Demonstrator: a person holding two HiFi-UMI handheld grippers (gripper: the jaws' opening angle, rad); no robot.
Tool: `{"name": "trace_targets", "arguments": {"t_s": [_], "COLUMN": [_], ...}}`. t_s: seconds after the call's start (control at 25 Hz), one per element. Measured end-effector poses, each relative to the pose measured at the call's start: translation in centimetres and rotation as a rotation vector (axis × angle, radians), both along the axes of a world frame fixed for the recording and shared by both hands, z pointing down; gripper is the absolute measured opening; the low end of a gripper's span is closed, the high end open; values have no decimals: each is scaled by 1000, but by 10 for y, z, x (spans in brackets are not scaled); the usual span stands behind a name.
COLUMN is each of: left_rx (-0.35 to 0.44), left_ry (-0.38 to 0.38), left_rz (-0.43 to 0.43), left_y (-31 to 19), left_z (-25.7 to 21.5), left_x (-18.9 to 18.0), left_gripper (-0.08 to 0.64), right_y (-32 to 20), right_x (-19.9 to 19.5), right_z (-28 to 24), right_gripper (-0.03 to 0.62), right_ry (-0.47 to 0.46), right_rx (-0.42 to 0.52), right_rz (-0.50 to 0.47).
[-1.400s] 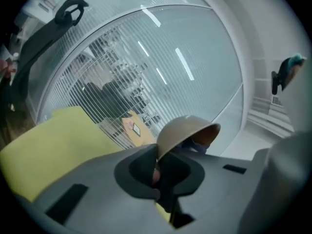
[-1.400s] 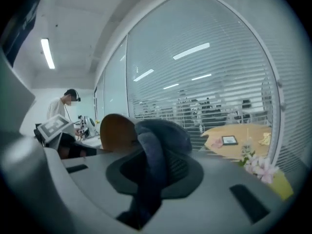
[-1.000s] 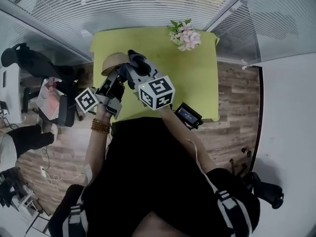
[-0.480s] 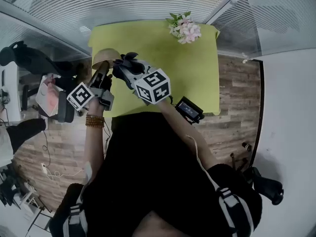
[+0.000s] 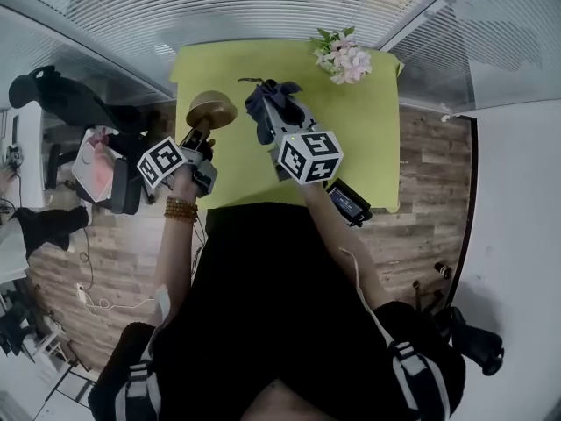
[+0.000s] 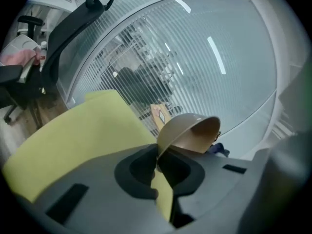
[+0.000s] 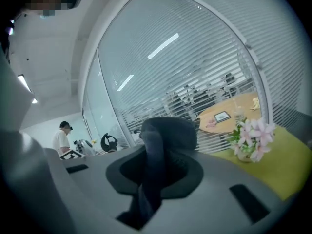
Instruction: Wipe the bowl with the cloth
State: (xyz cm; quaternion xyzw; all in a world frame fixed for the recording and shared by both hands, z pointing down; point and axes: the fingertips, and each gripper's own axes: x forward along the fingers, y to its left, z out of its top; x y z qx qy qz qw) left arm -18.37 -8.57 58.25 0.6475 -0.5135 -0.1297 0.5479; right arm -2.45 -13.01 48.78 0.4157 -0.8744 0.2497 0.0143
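Note:
A tan bowl (image 5: 211, 110) hangs in the air over the left edge of the green table (image 5: 351, 139), tilted on its side. My left gripper (image 5: 201, 133) is shut on its rim; in the left gripper view the bowl (image 6: 187, 133) stands just past the jaws with its hollow turned right. My right gripper (image 5: 271, 108) is shut on a dark blue cloth (image 5: 263, 102), which bunches above the jaws in the right gripper view as a dark cloth (image 7: 161, 140). Bowl and cloth are apart, with a gap between them.
A pot of pink flowers (image 5: 344, 58) stands at the table's far right corner. A black device (image 5: 349, 203) lies at the near right edge. Glass walls with blinds (image 5: 263, 7) close the far side. Office chairs (image 5: 61, 103) stand left of the table.
Both grippers have risen and drawn apart: the cloth, earlier pressed against the bowl, has moved right and away from it. The bowl has turned with its hollow facing more upward.

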Motion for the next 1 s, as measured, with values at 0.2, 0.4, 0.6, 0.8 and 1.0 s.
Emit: {"name": "trace_targets", "arguments": {"t_s": [0.2, 0.4, 0.6, 0.8, 1.0], "left_rx": [-135, -277, -405, -454, -532], "left_ry": [31, 121, 207, 156, 138], "left_rz": [68, 145, 140, 210, 211], "left_y": [11, 24, 33, 38, 54], "left_z": [51, 95, 130, 154, 182], "left_x": [31, 67, 87, 103, 104], "left_gripper": [17, 17, 17, 17, 17], "right_y": [-8, -8, -11, -14, -14], "right_x": [18, 21, 31, 37, 38], "right_z": [-1, 2, 5, 7, 8], "right_gripper": [51, 51, 52, 52, 52], "right_ry": [10, 24, 29, 28, 36], "right_rx": [17, 24, 19, 7, 5], "right_rz": [86, 97, 128, 156, 158]}}
